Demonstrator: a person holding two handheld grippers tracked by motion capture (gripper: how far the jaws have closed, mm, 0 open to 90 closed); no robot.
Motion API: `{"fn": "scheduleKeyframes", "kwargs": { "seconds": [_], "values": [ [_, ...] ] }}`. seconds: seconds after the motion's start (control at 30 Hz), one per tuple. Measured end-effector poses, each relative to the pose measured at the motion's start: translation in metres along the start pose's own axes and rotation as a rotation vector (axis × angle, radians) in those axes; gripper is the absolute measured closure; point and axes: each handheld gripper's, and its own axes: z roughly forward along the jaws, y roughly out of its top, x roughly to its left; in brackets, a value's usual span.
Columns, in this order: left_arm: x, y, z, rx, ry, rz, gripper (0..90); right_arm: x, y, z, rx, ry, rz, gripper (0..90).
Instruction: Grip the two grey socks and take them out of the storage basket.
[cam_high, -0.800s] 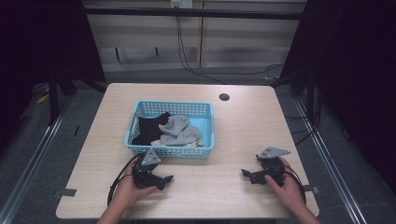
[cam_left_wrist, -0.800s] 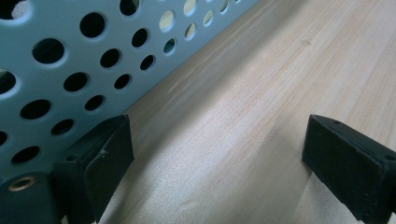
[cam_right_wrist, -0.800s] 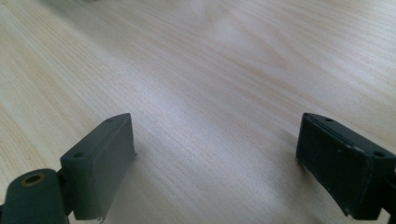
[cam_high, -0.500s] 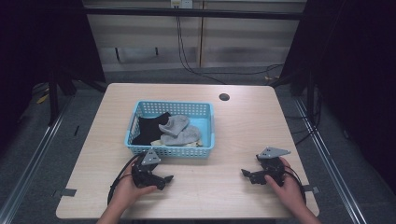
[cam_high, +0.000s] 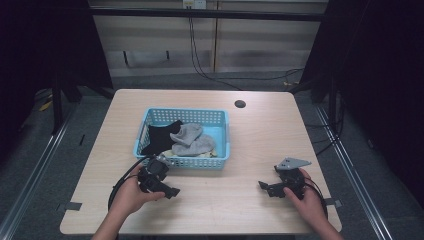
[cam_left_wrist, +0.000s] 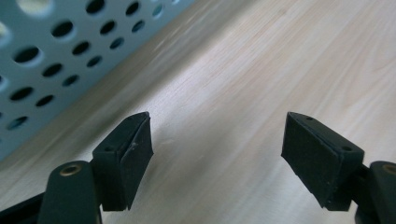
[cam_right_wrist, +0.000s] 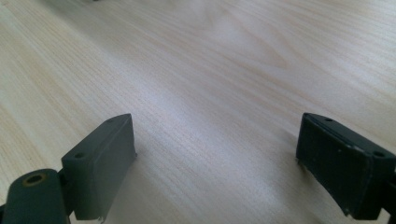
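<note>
A light blue perforated basket (cam_high: 224, 134) stands on the wooden table, holding a black sock (cam_high: 160, 137), grey socks (cam_high: 192, 139) and something pale beneath them. My left gripper (cam_high: 172, 191) rests low on the table just in front of the basket's near left corner, held in a hand. In the left gripper view it (cam_left_wrist: 217, 154) is open with bare wood between the pads, and the basket wall (cam_left_wrist: 51, 60) runs along the upper left. My right gripper (cam_high: 262, 186) lies near the table's front right; its own view shows it (cam_right_wrist: 215, 161) open over bare wood.
A dark round grommet hole (cam_high: 240, 104) sits near the table's far edge. Black cables (cam_high: 120, 182) loop from the left gripper toward the front edge. Dark frame posts stand at both sides of the table, with grey floor around.
</note>
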Motion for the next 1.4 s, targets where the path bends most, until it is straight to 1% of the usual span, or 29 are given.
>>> {"fn": "scheduleKeyframes", "kwargs": {
  "seconds": [0.03, 0.13, 0.17, 0.2, 0.23, 0.27, 0.3, 0.4, 0.43, 0.47, 0.5, 0.53, 0.57, 0.6, 0.63, 0.67, 0.73, 0.8, 0.87, 0.97, 1.03, 1.07, 1.13, 1.17, 1.27, 1.3, 1.33, 1.37, 1.4],
  "values": [
    [0.0, 0.007, -0.006, 0.026, -0.012, -0.003, 23.9, 0.0, 0.0, 0.0, 0.0, 0.0, -0.001, 11.0],
    [0.002, 0.016, -0.014, 0.056, -0.01, -0.011, 23.9, 0.0, 0.0, 0.0, -0.001, 0.0, -0.002, 11.0],
    [0.002, 0.016, -0.014, 0.056, -0.01, -0.011, 24.0, 0.0, 0.0, 0.0, -0.001, 0.0, -0.002, 11.0],
    [0.004, 0.022, -0.018, 0.067, -0.016, -0.014, 24.0, 0.0, 0.0, 0.0, -0.002, 0.0, -0.003, 11.0],
    [0.005, 0.026, -0.021, 0.067, -0.015, -0.018, 24.1, 0.0, 0.0, 0.0, -0.002, 0.0, -0.003, 11.0],
    [0.005, 0.026, -0.021, 0.067, -0.015, -0.018, 24.5, 0.0, 0.0, 0.0, -0.001, 0.0, -0.002, 11.0],
    [0.006, 0.033, -0.026, 0.08, -0.013, -0.016, 24.6, 0.0, 0.0, 0.0, -0.001, 0.0, -0.002, 11.0],
    [0.009, 0.046, -0.036, 0.099, -0.009, -0.023, 25.2, 0.0, 0.0, 0.0, -0.001, 0.0, -0.002, 11.0],
    [0.009, 0.046, -0.036, 0.099, -0.009, -0.023, 25.7, 0.0, 0.0, 0.0, -0.001, 0.0, -0.002, 11.0],
    [0.011, 0.055, -0.041, 0.107, -0.013, -0.028, 25.7, 0.0, 0.0, 0.0, -0.002, 0.0, -0.003, 11.0],
    [0.013, 0.06, -0.043, 0.106, -0.012, -0.027, 25.7, 0.0, 0.0, 0.0, -0.001, 0.0, -0.002, 11.0],
    [0.014, 0.065, -0.044, 0.098, -0.008, -0.033, 25.7, 0.0, 0.0, 0.0, -0.002, 0.0, -0.003, 11.0],
    [0.016, 0.068, -0.045, 0.099, -0.007, -0.04, 25.7, 0.0, 0.0, 0.0, -0.001, 0.0, -0.001, 11.0],
    [0.018, 0.074, -0.047, 0.088, 0.005, -0.047, 25.7, 0.0, 0.0, 0.0, -0.001, 0.0, -0.002, 11.0],
    [0.018, 0.074, -0.047, 0.088, 0.005, -0.047, 26.2, 0.0, 0.0, 0.0, -0.001, 0.0, -0.002, 11.0],
    [0.02, 0.083, -0.046, 0.059, 0.016, -0.078, 26.6, 0.0, 0.0, 0.0, -0.001, -0.001, -0.002, 11.0],
    [0.023, 0.091, -0.043, 0.049, 0.02, -0.086, 27.0, 0.0, 0.0, 0.0, -0.002, 0.0, -0.003, 11.0],
    [0.025, 0.098, -0.036, 0.049, 0.033, -0.098, 27.2, 0.0, 0.0, 0.0, -0.001, 0.0, -0.002, 11.0],
    [0.029, 0.105, -0.028, 0.05, 0.032, -0.113, 27.9, 0.0, 0.0, 0.0, -0.001, 0.0, -0.003, 11.0],
    [0.034, 0.114, -0.017, 0.038, 0.039, -0.14, 29.3, 0.0, 0.0, 0.0, -0.001, 0.0, -0.002, 11.0],
    [0.036, 0.12, -0.009, 0.037, 0.049, -0.15, 29.7, 0.0, 0.0, 0.0, -0.001, 0.0, -0.001, 11.0],
    [0.037, 0.122, -0.004, 0.047, 0.047, -0.148, 30.0, 0.0, 0.0, 0.0, -0.001, 0.0, -0.001, 11.0],
    [0.039, 0.126, 0.005, 0.046, 0.052, -0.164, 31.1, 0.0, 0.0, 0.0, -0.001, 0.0, -0.002, 11.0],
    [0.04, 0.127, 0.009, 0.047, 0.054, -0.166, 31.8, 0.0, 0.0, 0.0, 0.0, 0.0, 0.0, 11.0],
    [0.043, 0.13, 0.022, 0.067, 0.054, -0.186, 33.4, 0.0, 0.0, 0.0, -0.001, 0.0, -0.001, 11.0],
    [0.043, 0.13, 0.022, 0.067, 0.054, -0.186, 33.8, 0.0, 0.0, 0.0, -0.001, 0.0, -0.001, 11.0],
    [0.045, 0.132, 0.029, 0.079, 0.055, -0.2, 34.3, 0.0, 0.0, 0.0, -0.001, 0.0, -0.001, 11.0],
    [0.045, 0.132, 0.029, 0.079, 0.055, -0.2, 35.3, 0.0, 0.0, 0.0, -0.001, 0.0, -0.001, 11.0],
    [0.047, 0.133, 0.034, 0.081, 0.069, -0.212, 36.6, 0.0, 0.0, 0.0, -0.001, 0.0, -0.002, 11.0]
  ]
}}
